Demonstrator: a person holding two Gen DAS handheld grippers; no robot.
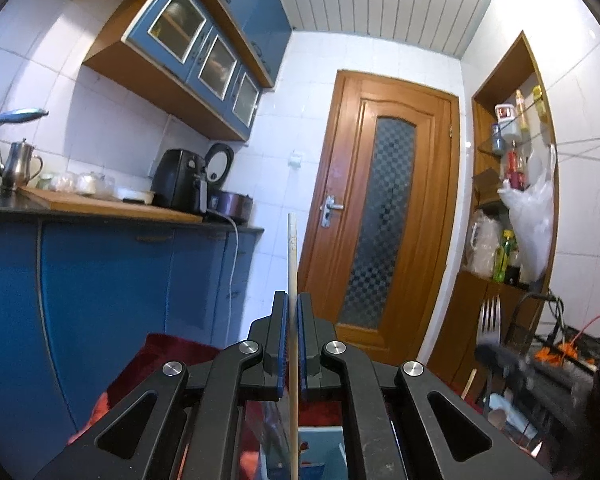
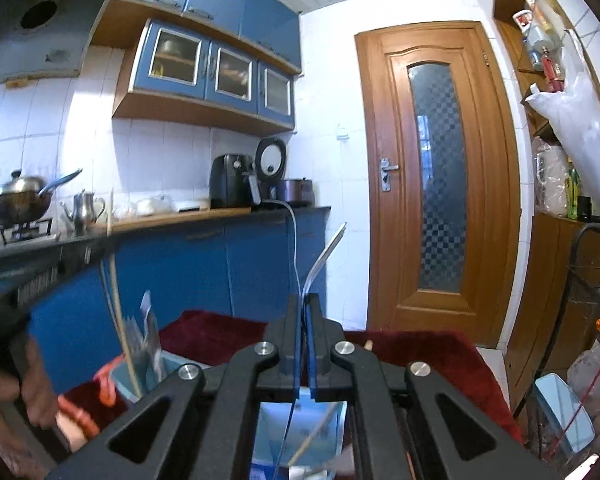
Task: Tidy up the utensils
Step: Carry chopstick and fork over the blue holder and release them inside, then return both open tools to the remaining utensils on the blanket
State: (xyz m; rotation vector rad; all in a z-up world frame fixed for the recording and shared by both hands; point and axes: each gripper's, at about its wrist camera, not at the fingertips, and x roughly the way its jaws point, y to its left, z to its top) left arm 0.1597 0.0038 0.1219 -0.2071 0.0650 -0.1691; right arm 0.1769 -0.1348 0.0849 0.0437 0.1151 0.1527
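My left gripper is shut on a pale wooden chopstick that stands upright, its top well above the jaws and its lower end running down past them. My right gripper is shut on a metal fork, seen edge-on and curving up to the right; in the left wrist view the fork shows its tines pointing up. In the right wrist view a light blue cup holding several metal utensils stands at lower left, and the chopstick reaches down to it. A blue tray lies under the right gripper.
A dark red cloth covers the table. A person's hand grips the left tool at the far left. Blue cabinets and a counter with appliances run along the left; a wooden door stands ahead; a wire rack is at right.
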